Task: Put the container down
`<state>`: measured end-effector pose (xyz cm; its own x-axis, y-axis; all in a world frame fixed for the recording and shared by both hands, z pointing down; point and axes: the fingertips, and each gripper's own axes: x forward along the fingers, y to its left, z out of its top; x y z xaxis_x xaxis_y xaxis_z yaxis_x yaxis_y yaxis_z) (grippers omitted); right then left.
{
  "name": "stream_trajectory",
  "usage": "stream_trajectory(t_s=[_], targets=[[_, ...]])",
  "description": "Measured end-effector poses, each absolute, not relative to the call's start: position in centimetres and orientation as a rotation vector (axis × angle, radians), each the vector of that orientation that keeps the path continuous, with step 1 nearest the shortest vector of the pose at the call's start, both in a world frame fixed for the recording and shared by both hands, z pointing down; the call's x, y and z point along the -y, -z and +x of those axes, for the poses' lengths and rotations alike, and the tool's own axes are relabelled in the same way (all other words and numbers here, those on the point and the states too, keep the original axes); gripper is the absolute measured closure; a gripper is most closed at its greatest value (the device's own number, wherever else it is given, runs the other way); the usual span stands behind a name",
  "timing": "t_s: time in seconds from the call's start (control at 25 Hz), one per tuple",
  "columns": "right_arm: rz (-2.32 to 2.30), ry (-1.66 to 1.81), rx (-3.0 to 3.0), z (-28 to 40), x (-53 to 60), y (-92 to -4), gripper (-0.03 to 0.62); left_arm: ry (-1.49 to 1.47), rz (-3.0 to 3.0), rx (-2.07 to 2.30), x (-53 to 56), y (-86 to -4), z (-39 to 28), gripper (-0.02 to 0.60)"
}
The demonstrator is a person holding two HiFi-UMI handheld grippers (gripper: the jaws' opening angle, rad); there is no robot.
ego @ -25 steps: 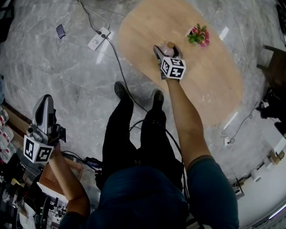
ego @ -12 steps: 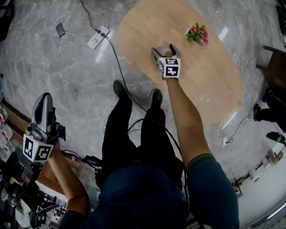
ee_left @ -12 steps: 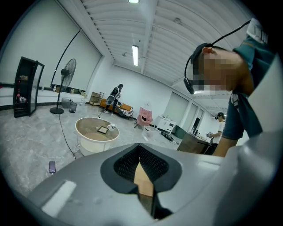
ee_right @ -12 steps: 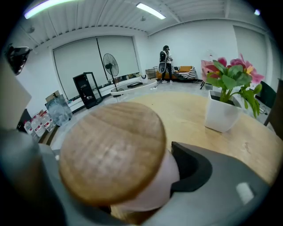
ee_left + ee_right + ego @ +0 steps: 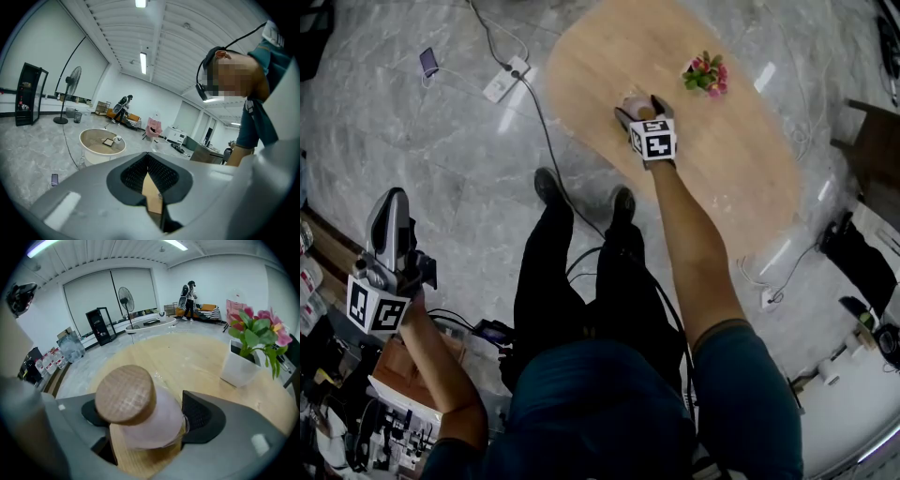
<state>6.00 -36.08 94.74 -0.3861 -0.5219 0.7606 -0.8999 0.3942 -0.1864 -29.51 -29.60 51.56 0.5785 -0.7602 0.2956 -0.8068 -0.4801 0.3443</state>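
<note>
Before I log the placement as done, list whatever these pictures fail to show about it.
1. Whether the container rests on the table: in the right gripper view its own body and the jaws hide its base. In the head view the right gripper covers it.
2. Its contents: the wooden lid tops it, and the wall shows only a pinkish blur.

No readable text, brand or number. Only black-and-white square markers, no characters, on the left gripper (image 5: 391, 199) cube (image 5: 375, 314) and right gripper (image 5: 640, 106) cube (image 5: 655, 142). Red labels on packs (image 5: 44, 363): too small to read.
</note>
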Motion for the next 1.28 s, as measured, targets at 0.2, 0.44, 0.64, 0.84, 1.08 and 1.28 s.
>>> stream_trajectory(t_s=[0.2, 0.44, 0.64, 0.84, 1.08, 1.28], targets=[[1.203, -0.779, 2.063, 6.1, 36.1, -92.1, 0.18, -0.116, 2.375, 1.274, 29.0, -49.7, -29.6, 0.584], [1.213, -0.747, 2.079, 6.6, 35.5, -86.6, 0.181, -0.062, 2.398, 1.312, 27.7, -45.1, -29.8, 0.584], [1.268, -0.716, 2.116, 7.8, 36.4, -80.3, 0.183, -0.004, 2.427, 1.354, 26.8, -41.0, -29.9, 0.584], [1.314, -0.7, 2.174, 8.6, 35.3, -73.3, 0.19, 0.038, 2.45, 1.38, 25.2, -37.0, -29.6, 0.584], [1.355, -0.598, 2.272, 8.8, 34.9, -63.2, 0.31, 0.094, 2.47, 1.43, 24.3, -32.3, -29.8, 0.584], [1.356, -0.521, 2.358, 8.3, 33.2, -55.2, 0.457, 0.13, 2.478, 1.472, 23.0, -29.2, -30.2, 0.584]])
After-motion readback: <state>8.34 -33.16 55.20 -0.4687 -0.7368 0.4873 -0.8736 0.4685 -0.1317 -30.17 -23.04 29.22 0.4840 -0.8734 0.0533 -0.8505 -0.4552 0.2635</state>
